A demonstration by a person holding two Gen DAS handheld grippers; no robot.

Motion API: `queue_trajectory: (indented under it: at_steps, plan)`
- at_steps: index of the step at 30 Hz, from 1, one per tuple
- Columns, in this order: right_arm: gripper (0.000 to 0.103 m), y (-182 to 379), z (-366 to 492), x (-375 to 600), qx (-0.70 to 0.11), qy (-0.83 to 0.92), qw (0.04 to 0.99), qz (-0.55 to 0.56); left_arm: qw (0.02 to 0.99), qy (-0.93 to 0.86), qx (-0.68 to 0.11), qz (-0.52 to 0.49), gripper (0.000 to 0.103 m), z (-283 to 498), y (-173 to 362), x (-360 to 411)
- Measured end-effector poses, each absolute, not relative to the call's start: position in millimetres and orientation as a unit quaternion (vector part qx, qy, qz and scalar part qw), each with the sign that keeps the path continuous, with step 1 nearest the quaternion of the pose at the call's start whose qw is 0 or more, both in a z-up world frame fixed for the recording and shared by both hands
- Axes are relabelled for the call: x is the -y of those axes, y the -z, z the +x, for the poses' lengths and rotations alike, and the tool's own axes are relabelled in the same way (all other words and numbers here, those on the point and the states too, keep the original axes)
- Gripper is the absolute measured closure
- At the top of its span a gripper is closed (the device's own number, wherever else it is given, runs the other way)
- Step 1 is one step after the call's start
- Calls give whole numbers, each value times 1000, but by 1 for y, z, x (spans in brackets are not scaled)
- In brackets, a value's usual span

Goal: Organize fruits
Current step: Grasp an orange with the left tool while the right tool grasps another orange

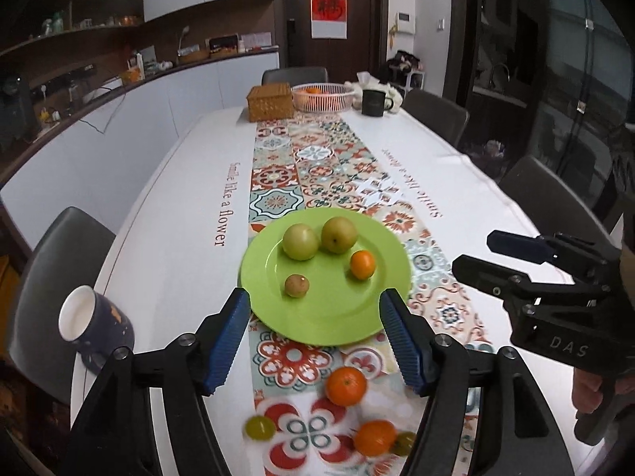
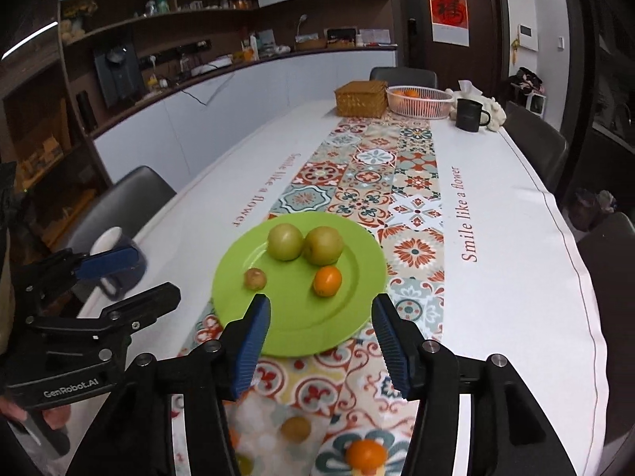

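A green plate (image 1: pixel 325 317) (image 2: pixel 293 325) sits on the patterned runner. It holds two green round fruits (image 1: pixel 300 241) (image 2: pixel 284 241), a small orange (image 1: pixel 362 264) (image 2: pixel 327 281) and a small brown fruit (image 1: pixel 296 285) (image 2: pixel 254 278). Loose fruits lie on the runner nearer me: two oranges (image 1: pixel 346 385) (image 1: pixel 374 437) and a small green fruit (image 1: pixel 260 427). The right wrist view shows a brown fruit (image 2: pixel 295 428) and an orange (image 2: pixel 366 454). My left gripper (image 1: pixel 313 337) is open and empty above the plate's near edge. My right gripper (image 2: pixel 321 341) is open and empty there too.
A dark blue mug (image 1: pixel 95 327) (image 2: pixel 119 261) stands at the table's left edge. At the far end stand a wicker box (image 1: pixel 270 101), a white basket (image 1: pixel 323 97) with oranges and a black mug (image 1: pixel 374 102). Chairs surround the table.
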State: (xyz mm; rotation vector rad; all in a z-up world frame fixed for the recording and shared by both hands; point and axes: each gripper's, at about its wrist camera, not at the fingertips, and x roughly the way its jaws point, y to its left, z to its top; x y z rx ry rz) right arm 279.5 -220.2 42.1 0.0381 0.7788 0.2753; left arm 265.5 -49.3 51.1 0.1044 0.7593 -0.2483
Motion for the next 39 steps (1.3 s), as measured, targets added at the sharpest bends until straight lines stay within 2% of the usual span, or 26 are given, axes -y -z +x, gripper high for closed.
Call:
queue_trajectory:
  at_steps: [9, 12, 16, 39]
  plan:
    - [49, -53, 239, 229, -362, -124, 924, 4, 921, 111, -372, 42, 33, 226, -53, 56]
    - [45, -49, 228, 234, -368, -116, 922, 5, 917, 109, -382, 32, 33, 216, -47, 56]
    - [45, -43, 220, 238, -377, -108, 920, -1, 911, 103, -397, 33, 33, 207, -37, 58]
    - [45, 36, 202, 254, -456, -80, 886, -4, 860, 105, -500, 14, 33, 201, 45, 69]
